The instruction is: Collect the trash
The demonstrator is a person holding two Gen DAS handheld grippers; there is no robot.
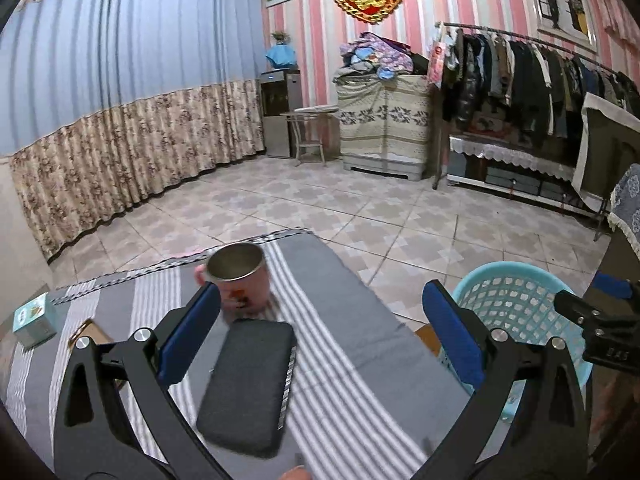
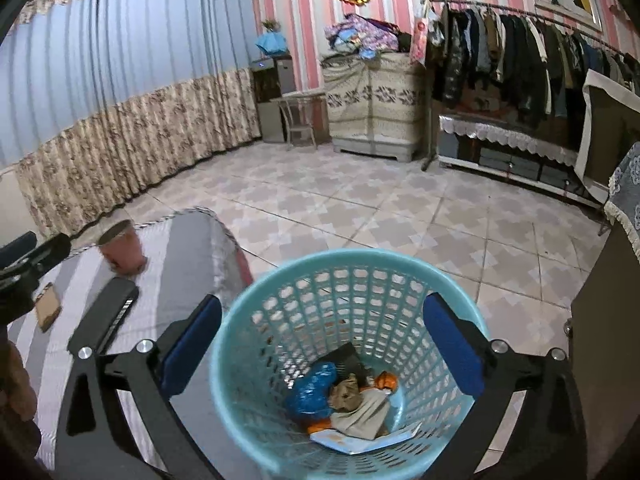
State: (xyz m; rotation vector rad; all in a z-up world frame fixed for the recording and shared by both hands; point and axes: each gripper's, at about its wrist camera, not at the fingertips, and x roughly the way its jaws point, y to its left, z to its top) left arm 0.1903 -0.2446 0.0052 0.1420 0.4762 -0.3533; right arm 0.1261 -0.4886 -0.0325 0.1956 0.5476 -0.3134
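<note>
A light-blue mesh basket (image 2: 348, 254) stands on the floor beside the table. In it lie a blue plastic bag (image 2: 312, 392), crumpled brown paper (image 2: 346, 394), an orange wrapper (image 2: 386, 380) and a white leaflet (image 2: 360, 440). My right gripper (image 2: 323, 299) hangs open over the basket's mouth with nothing between its fingers. My left gripper (image 1: 322, 290) is open and empty over the striped grey tablecloth (image 1: 360, 360), above a dark grey case (image 1: 248, 384) and near a pink mug (image 1: 240, 280). A brown card (image 1: 90, 334) and a teal box (image 1: 34, 320) lie at the table's left.
The basket (image 1: 516, 268) sits just off the table's right edge. Tiled floor (image 2: 360, 208) stretches to floral curtains, a covered cabinet (image 1: 384, 128) and a clothes rack (image 1: 540, 80) at the back. A dark cabinet (image 2: 608, 320) stands close on the right.
</note>
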